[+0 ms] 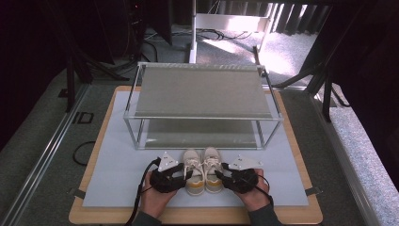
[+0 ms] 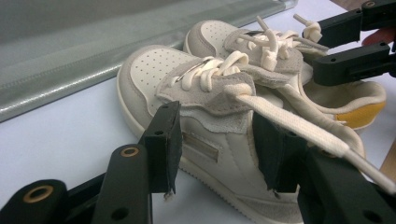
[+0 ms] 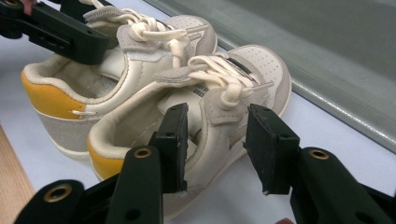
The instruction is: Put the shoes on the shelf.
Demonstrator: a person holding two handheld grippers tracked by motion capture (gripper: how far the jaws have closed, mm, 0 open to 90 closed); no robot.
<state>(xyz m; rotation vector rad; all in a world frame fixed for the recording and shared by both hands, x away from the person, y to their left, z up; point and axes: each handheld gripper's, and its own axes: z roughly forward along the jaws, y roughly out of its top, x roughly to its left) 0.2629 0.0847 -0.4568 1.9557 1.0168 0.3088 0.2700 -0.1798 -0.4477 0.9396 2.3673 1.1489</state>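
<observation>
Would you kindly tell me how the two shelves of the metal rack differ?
The upper shelf lies open to the light and tilts down toward the shoes; the lower shelf sits shaded beneath it, looks darker, and shows less surface. Both are grey panels in one silver frame.

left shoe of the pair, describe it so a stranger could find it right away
Start at the metal two-shelf rack on the white mat. In front of it stand two small cream sneakers side by side; the left shoe is next to the left gripper, whose jaws straddle its side.
</observation>
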